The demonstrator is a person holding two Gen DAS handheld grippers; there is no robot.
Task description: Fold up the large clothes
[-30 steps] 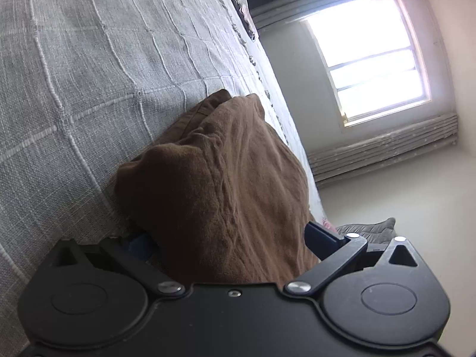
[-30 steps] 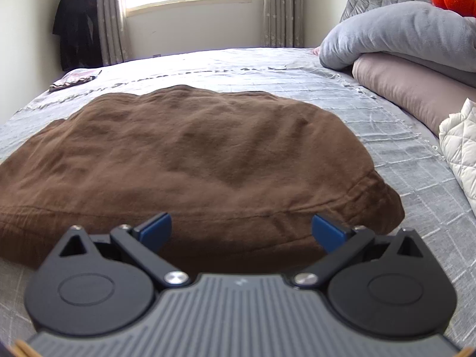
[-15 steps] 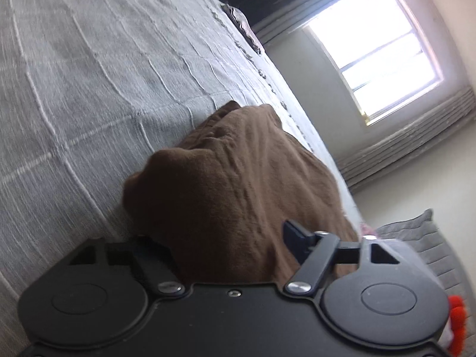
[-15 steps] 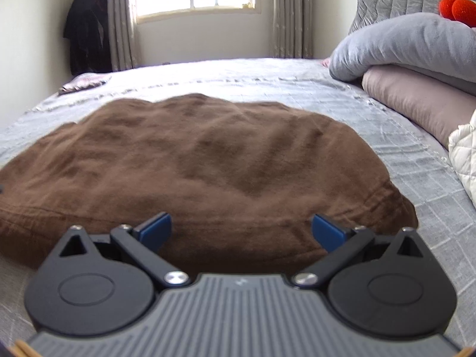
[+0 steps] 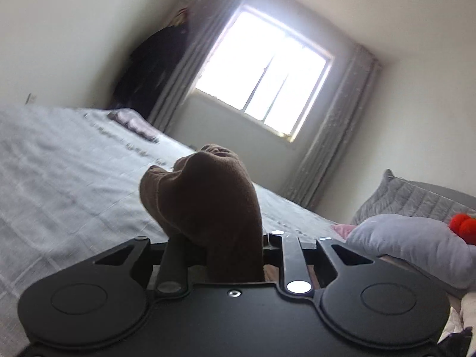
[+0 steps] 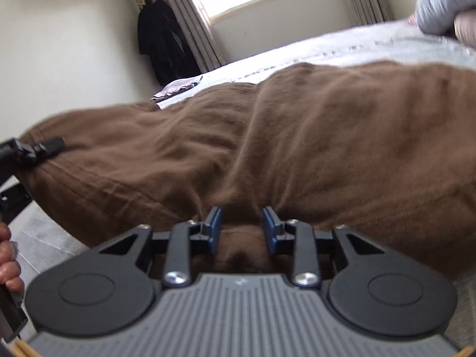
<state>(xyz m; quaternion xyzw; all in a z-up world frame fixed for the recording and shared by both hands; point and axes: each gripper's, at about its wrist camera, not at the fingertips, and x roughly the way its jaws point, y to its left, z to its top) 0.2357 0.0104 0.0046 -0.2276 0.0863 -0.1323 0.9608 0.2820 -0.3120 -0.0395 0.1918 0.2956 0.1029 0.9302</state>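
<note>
A large brown garment (image 6: pixel 297 136) lies spread on the grey bed. My left gripper (image 5: pixel 229 247) has its jaws closing, and a bunched corner of the garment (image 5: pixel 208 199) stands up between them, lifted off the bed cover. The right wrist view shows that same gripper (image 6: pixel 32 151) at the garment's left corner, with a hand (image 6: pixel 9 255) below it. My right gripper (image 6: pixel 242 229) sits at the near hem, jaws closing. Its blue pads (image 6: pixel 214 229) pinch a fold of brown fabric that puckers toward them.
The grey quilted bed cover (image 5: pixel 59 184) stretches to the left. Grey pillows (image 5: pixel 416 247) and a red plush toy (image 5: pixel 464 227) are piled at the right. A small cloth (image 6: pixel 178 87) lies at the far corner, below a hanging dark coat (image 6: pixel 163 38) and a window (image 5: pixel 267 74).
My left gripper went from wide open to closed on the garment's corner, rolled upright and rose with it. My right gripper dipped to the near hem and its pads came together on fabric.
</note>
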